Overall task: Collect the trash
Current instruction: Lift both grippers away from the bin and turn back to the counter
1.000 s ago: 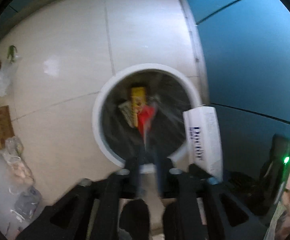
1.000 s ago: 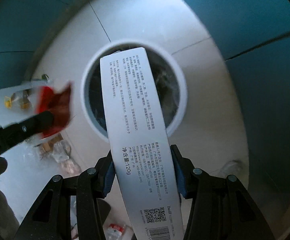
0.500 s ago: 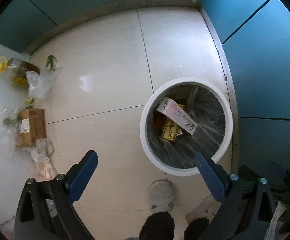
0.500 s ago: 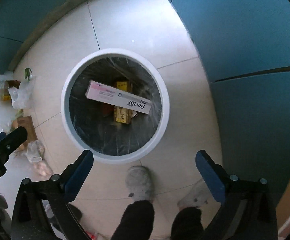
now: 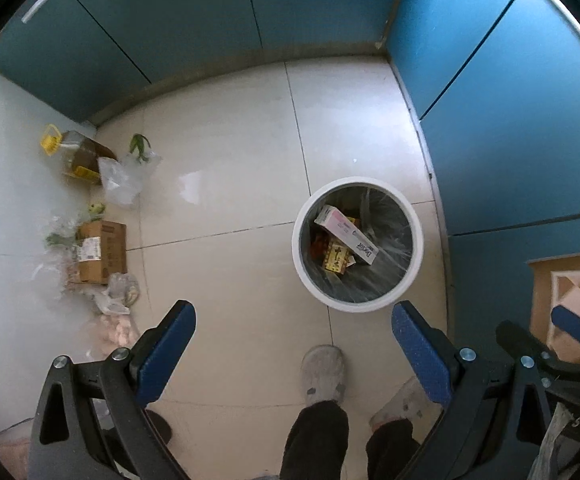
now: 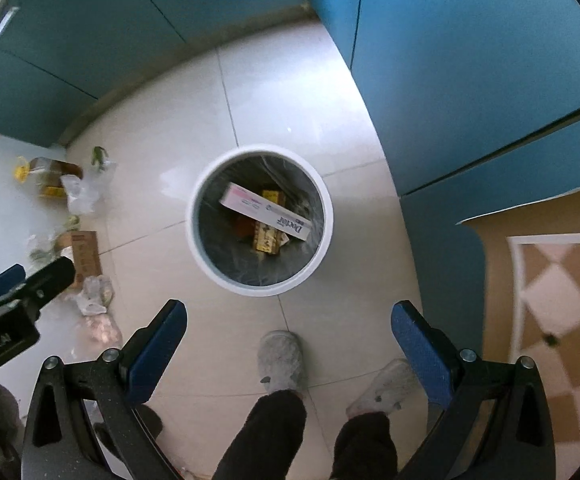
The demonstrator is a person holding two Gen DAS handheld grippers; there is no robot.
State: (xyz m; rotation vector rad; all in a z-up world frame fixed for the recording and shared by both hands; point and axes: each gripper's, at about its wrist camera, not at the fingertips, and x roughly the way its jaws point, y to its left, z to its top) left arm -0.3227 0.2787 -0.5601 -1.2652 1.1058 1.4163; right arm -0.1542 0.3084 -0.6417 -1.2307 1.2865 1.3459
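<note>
In the bin, the toothpaste box lies aslant.

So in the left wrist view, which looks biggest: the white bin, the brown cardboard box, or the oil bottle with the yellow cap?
1. white bin, clearly the largest.
2. brown cardboard box.
3. oil bottle, though the fisheye edge and a plastic bag hiding part of it make box versus bottle unsure.

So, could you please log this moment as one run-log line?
left gripper: jaws open, empty | right gripper: jaws open, empty | white box: in bin | floor clutter: uncollected
</note>
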